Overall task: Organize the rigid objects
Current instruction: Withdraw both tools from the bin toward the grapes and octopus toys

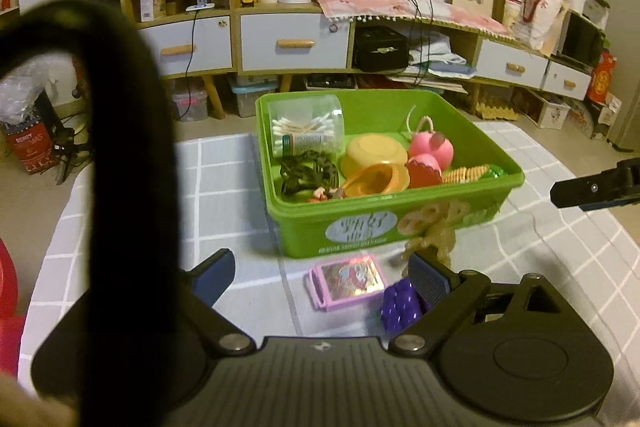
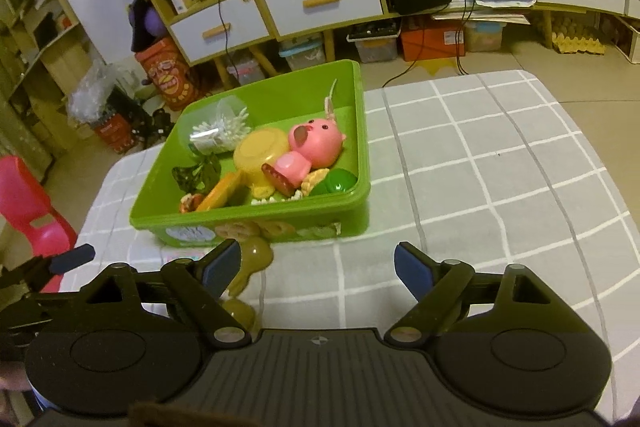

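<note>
A green bin (image 1: 400, 223) sits on the checked worktop (image 2: 500, 167), already holding a pink pig toy (image 2: 316, 143), a yellow bowl (image 1: 374, 151) and a tub of cotton swabs (image 1: 304, 129); in front of it lie a pink card case (image 1: 348, 281), a purple block (image 1: 400, 307) and a tan key toy (image 2: 250, 267); the left gripper (image 1: 320, 275) hovers over them, fingers spread and empty; the right gripper (image 2: 318, 269) likewise holds nothing, fingers apart.

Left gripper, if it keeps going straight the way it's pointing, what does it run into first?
Probably the pink card case lying on the tablecloth between the open left gripper and the green box; depth is hard to judge.
</note>
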